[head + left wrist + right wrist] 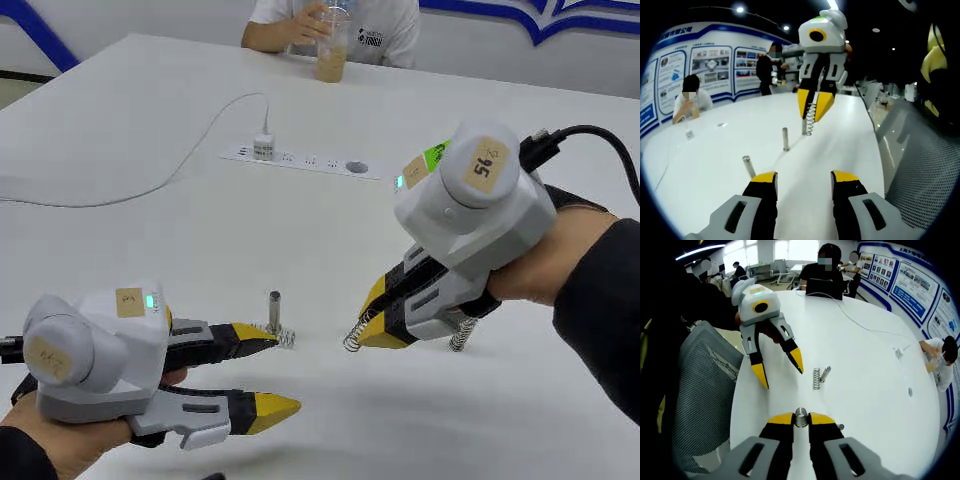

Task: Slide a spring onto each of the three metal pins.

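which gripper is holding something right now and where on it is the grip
The right gripper holds a spring, pinched near one end between its jaw tips; the rest sticks out free. The left gripper is open and holds nothing.

Upper centre of the head view, we see a white power strip (300, 160) lying on the white table (150, 240). A charger (264, 147) is plugged in at its left end, and its white cable (183, 163) curls off toward the left edge. At the top, a seated person (385, 30) holds a clear cup (331, 55) of beige drink. On the left of the right gripper view, we've got a grey mesh chair (700, 390).
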Action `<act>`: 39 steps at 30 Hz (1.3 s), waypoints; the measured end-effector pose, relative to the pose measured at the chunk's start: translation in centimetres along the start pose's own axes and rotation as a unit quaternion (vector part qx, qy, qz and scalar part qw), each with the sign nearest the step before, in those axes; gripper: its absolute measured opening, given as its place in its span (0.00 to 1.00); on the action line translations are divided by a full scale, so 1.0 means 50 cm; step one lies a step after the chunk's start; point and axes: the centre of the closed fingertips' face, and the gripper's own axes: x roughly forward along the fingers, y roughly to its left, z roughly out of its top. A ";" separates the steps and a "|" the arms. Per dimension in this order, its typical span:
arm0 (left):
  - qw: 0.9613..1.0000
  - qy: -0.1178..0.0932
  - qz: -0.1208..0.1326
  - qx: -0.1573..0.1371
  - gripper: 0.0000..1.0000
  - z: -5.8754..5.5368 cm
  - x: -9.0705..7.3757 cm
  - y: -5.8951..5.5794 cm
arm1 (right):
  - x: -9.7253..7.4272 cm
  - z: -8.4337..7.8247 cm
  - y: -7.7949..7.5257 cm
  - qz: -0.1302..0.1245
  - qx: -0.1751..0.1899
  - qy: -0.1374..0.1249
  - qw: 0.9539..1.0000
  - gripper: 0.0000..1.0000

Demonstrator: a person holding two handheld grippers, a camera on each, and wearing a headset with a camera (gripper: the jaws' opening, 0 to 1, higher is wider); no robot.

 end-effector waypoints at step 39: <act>0.999 0.005 0.030 -0.023 0.55 -0.017 -0.018 0.024 | -0.007 -0.049 -0.121 -0.042 -0.002 0.082 0.996 0.12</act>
